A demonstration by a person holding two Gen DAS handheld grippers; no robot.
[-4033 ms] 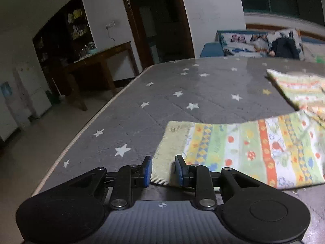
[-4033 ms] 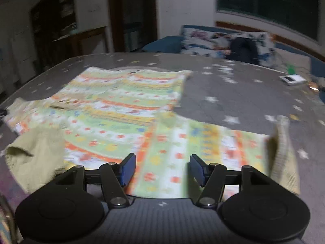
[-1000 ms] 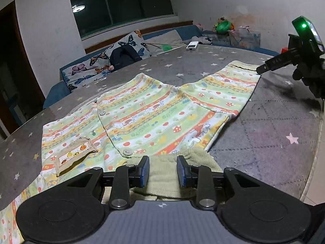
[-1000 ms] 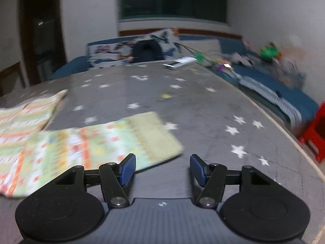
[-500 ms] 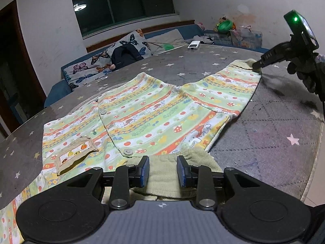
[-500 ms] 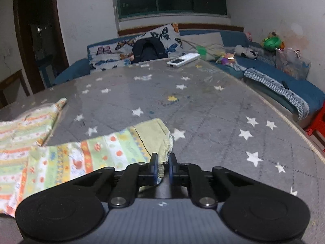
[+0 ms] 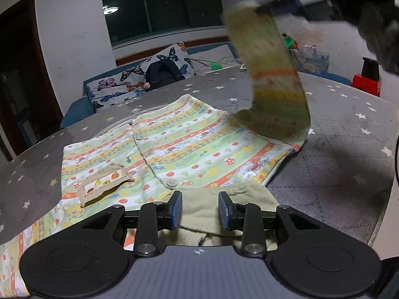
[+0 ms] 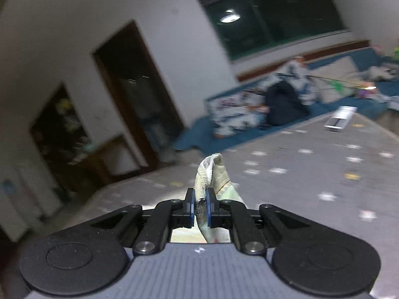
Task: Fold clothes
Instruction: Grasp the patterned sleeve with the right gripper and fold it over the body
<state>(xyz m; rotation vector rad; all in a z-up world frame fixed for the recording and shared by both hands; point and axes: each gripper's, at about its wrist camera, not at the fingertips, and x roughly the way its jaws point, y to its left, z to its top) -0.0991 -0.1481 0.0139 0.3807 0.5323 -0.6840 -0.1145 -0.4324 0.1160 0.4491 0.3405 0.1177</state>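
A child's striped, patterned shirt (image 7: 189, 144) lies front up on the grey star-print table (image 7: 349, 129), with a small chest pocket (image 7: 104, 186) at its left. My left gripper (image 7: 199, 210) is open over the olive ribbed hem (image 7: 199, 206) at the near edge. My right gripper (image 8: 199, 210) is shut on the ribbed cuff (image 8: 209, 172) of the right sleeve. In the left wrist view that sleeve (image 7: 274, 74) hangs lifted high above the table, blurred by motion.
A blue sofa (image 7: 112, 92) with butterfly cushions and a dark bag (image 7: 162, 74) stands behind the table. A white remote (image 8: 340, 119) lies on the far table edge. A red stool (image 7: 366, 84) stands at the right. A dark doorway (image 8: 129, 94) is at the left.
My right gripper closed on the sleeve cuff half a second ago and has since lifted the sleeve high off the table. My left gripper has stayed open over the hem.
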